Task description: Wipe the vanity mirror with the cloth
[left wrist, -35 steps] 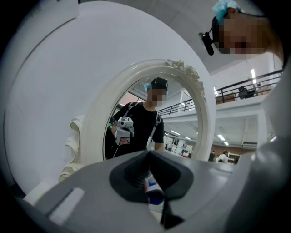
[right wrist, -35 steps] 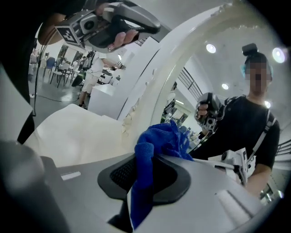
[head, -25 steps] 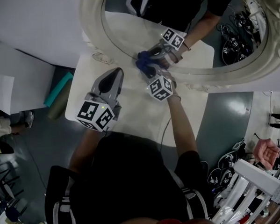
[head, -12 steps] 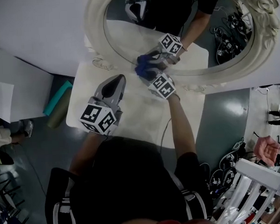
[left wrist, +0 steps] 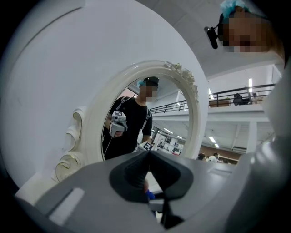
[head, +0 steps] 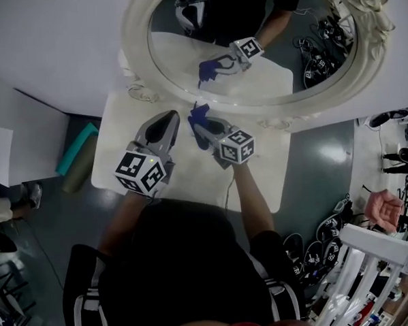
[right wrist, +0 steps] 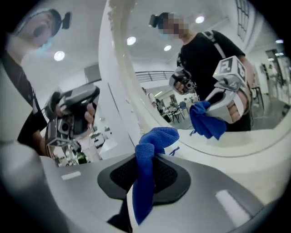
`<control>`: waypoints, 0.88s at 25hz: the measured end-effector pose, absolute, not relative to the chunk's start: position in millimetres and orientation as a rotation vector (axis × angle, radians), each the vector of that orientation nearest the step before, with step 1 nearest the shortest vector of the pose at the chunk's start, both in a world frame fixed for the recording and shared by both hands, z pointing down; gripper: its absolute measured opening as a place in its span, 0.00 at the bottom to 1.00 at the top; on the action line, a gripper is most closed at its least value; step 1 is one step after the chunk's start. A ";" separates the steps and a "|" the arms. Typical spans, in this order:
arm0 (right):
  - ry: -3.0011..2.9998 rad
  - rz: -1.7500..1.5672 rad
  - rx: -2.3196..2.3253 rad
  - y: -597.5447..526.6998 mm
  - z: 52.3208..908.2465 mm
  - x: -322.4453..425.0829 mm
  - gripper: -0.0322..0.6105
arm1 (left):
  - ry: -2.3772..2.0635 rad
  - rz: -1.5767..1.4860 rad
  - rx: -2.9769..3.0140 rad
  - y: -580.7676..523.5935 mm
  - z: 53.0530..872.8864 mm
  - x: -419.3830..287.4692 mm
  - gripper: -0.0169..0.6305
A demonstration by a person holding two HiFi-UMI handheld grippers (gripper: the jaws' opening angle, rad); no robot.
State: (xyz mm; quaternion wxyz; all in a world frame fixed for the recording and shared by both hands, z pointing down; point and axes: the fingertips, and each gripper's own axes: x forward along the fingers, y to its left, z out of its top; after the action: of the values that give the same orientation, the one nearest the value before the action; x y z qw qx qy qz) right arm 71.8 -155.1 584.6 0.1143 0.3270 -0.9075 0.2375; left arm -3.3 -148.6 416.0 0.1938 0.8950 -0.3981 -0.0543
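**White table against a white wall, grey hall floor around it: cloth held just short of the glass**

The table [head: 266, 173] carries the vanity mirror [head: 253, 57] at its far edge. The mirror is a tall oval in an ornate cream frame, its long axis upright in the left gripper view. The right gripper [head: 201, 128] is clamped on the blue cloth [head: 199, 117], whose bunched end sticks out past the jaw tips toward the mirror. The cloth sits near the frame's lower left rim, apparently off the glass. The glass lies ahead of and above this gripper, so the next wipe likely means lifting the cloth forward over the rim. The left gripper [head: 171, 118] rests just beside the right one, toward the table's left edge. Its jaws are together on nothing and it is no nearer the mirror.
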 end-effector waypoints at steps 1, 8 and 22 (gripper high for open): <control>-2.687 0.754 1.004 -152.8 580.8 71.6 0.17 | -1.110 -0.149 2.510 -147.6 417.9 -3.2 0.04; -2.744 0.835 1.348 -134.9 545.0 85.4 0.17 | -1.088 -0.112 2.509 -132.2 430.1 -2.3 0.04; -2.689 0.632 1.842 -93.2 472.4 123.1 0.17 | -1.048 -0.096 2.530 -98.5 435.3 4.0 0.04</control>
State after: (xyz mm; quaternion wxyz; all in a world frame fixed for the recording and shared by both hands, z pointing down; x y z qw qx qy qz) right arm 123.1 -93.2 472.4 -0.0891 0.5527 -0.8066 0.1895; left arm 4.0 -98.5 435.3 0.1993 0.9048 -0.3747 -0.0343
